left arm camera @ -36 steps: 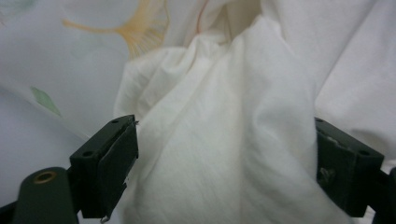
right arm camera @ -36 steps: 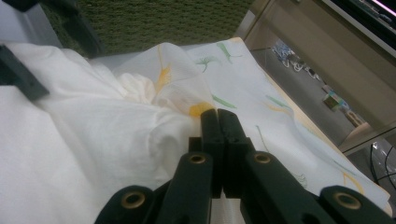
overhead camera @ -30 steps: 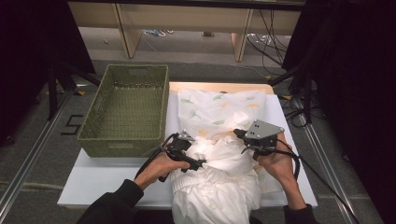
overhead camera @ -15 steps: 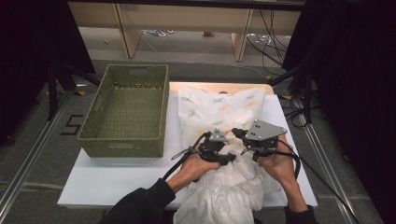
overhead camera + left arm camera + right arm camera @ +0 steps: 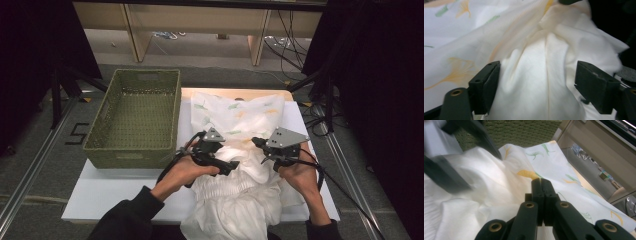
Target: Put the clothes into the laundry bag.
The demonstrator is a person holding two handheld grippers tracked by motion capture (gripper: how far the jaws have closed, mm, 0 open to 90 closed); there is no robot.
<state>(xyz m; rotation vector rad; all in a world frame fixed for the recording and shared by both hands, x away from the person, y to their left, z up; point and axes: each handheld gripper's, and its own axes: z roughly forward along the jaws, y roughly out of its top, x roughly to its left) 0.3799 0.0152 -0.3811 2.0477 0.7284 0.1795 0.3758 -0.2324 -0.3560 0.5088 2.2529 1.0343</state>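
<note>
The left tongs [image 5: 536, 82] have just been opening and stand wide over a ridge of the white cloth [image 5: 240, 150]; the right tongs [image 5: 541, 195] are clamped together, pinching the cloth's fabric. The cloth lies just right of the green basket [image 5: 135, 120]. No readable writing shows on either.

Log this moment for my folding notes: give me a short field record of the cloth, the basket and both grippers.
cloth: white garment with leaf print, bunched on the white board, hanging over its near edge
basket: green woven basket, left of the cloth
left gripper: jaws just opened, wide apart, a cloth fold between them, pads not pressing
right gripper: jaws shut together; whether they pinch fabric is unclear
</note>
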